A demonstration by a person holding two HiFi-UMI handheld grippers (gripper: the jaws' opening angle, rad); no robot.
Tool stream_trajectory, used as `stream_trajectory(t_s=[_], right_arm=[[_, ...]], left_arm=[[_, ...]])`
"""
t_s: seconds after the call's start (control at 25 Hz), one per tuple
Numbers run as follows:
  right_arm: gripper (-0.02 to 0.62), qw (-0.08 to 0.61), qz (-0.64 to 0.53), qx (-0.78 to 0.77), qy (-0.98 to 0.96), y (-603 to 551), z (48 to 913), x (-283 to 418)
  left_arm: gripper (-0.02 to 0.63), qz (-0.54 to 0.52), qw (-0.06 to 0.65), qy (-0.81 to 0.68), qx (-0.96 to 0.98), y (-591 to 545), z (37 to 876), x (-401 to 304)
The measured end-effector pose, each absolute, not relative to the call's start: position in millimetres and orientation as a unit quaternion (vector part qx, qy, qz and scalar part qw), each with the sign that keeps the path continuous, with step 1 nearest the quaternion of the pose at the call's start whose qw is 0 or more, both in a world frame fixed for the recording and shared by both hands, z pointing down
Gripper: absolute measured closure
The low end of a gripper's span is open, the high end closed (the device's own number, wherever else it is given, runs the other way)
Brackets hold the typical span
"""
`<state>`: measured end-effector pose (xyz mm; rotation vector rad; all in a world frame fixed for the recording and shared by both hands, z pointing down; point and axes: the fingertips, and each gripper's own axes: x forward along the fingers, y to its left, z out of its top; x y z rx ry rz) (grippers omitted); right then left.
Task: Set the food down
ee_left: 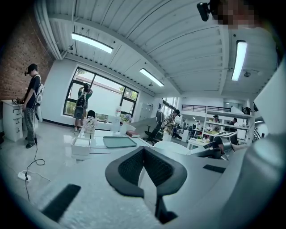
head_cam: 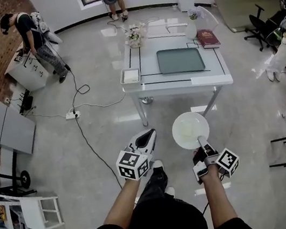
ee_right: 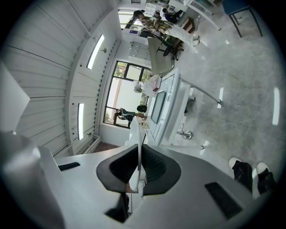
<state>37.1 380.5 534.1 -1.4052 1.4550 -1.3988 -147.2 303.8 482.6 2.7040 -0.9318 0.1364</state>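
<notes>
Right gripper [head_cam: 202, 147] is clamped on the near rim of a round white plate [head_cam: 189, 129]. In the right gripper view the plate [ee_right: 136, 128] shows edge-on as a thin white line pinched between the dark pads [ee_right: 154, 165]. It sticks straight out ahead of the jaws, roughly level, over the glossy grey floor [head_cam: 109, 139] and resting on nothing. There is a pale patch of food [head_cam: 191, 127] on the plate; can't tell what kind.

Left gripper [head_cam: 148, 136] is just left of the right gripper, side by side with it and apart from the plate. Its jaws are closed tip to tip with nothing between them, as the left gripper view [ee_left: 144, 150] shows. Both grippers point the same way, toward the table.

White rectangular table with black line markings [head_cam: 181, 80] is ahead of both grippers, beyond the plate's far edge and well apart from it. On it:
- Flat teal rectangular tray [head_cam: 180, 60], about straight ahead of the right gripper.
- White rectangular container [head_cam: 130, 75] at the near left corner, ahead of the left gripper.
- Dark red book [head_cam: 208, 38], far right, beyond the tray.
- Vase of pale flowers [head_cam: 134, 35] at the far left end.

A person in dark clothes [head_cam: 31, 40] stands far off to the left of the left gripper by a white cabinet [head_cam: 30, 71].
</notes>
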Motion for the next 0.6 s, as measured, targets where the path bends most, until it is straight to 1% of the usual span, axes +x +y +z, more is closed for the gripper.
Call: stream_trajectory(t_s=[0.4,0.6], right_arm=[[0.572,0.326,-0.539,-0.542,0.557,292,532,46],[0.572,0.303,-0.541,-0.555,0.555,249,533,40]], left_arm=[[0.600,0.040,0.146,-0.317,0.936,214,487,-136],[0.600,0.039,0.150,-0.314,0.937,169,489,-138]])
